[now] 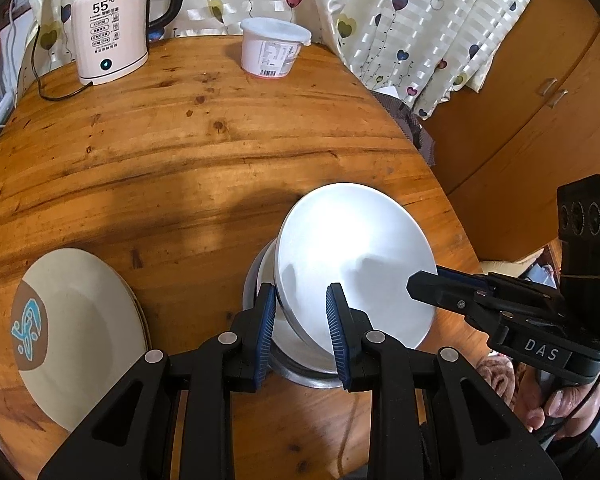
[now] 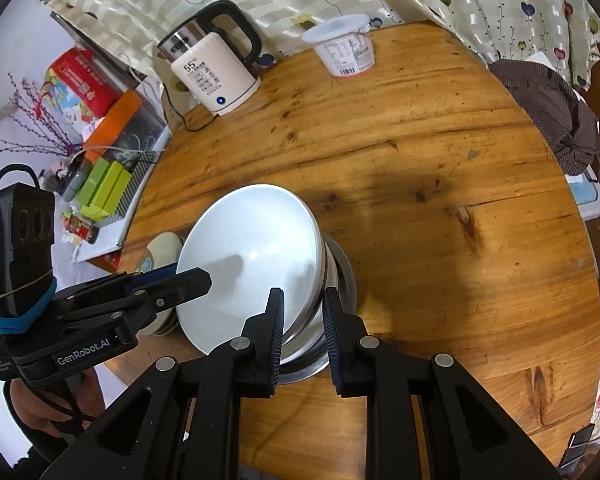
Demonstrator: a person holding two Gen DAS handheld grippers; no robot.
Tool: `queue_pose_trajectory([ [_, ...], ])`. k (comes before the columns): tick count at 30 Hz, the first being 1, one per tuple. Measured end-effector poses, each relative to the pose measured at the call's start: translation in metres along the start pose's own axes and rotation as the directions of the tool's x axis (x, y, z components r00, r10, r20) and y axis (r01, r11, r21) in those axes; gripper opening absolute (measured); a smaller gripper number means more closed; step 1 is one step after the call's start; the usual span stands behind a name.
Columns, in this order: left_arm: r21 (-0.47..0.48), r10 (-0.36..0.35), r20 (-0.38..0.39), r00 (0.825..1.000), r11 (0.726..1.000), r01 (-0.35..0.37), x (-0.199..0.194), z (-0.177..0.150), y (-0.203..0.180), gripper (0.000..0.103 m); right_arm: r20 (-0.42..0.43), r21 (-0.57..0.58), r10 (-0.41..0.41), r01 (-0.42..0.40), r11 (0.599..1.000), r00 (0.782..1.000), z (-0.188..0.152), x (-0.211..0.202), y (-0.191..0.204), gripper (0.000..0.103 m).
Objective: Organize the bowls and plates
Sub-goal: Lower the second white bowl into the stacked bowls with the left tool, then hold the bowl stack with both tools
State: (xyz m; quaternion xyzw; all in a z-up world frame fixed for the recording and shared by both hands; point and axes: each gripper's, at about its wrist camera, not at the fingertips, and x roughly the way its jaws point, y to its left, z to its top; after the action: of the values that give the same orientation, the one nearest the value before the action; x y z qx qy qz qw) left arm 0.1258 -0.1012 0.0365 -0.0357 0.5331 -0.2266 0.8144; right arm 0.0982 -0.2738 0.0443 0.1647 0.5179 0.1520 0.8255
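Left wrist view: both the left gripper (image 1: 302, 316) and right gripper (image 1: 414, 282) clamped opposite rims of the white bowl (image 1: 352, 256), tilted above the steel bowl (image 1: 304, 372) near the table's (image 1: 180, 140) front edge.

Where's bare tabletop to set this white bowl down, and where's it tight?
Free: the broad wood middle of the table, bordered by the kettle and lidded tub at the far edge and the bowl stack near. Also the stretch right of the stack in the right wrist view. Tight: the near edge, where the white bowl, both grippers and the patterned plates crowd.
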Motion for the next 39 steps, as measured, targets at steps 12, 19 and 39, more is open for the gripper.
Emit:
queue_pose_trajectory([
  [12,-0.005,0.015,-0.02,1.0,1.0,-0.015,0.008,-0.007,0.001,0.027,-0.032,-0.006,-0.004,0.004,1.0,0.999,0.0,0.007,0.0,0.021],
  [19,-0.009,0.012,-0.017,1.0,1.0,-0.012,0.01,-0.008,0.003,0.027,-0.038,-0.013,-0.01,0.009,1.0,0.999,0.0,0.01,0.0,0.022],
  [39,-0.081,-0.005,0.077,0.997,0.997,0.011,0.005,-0.007,0.023,0.027,0.008,-0.004,-0.004,0.004,1.0,1.0,0.001,0.001,-0.005,0.023],
])
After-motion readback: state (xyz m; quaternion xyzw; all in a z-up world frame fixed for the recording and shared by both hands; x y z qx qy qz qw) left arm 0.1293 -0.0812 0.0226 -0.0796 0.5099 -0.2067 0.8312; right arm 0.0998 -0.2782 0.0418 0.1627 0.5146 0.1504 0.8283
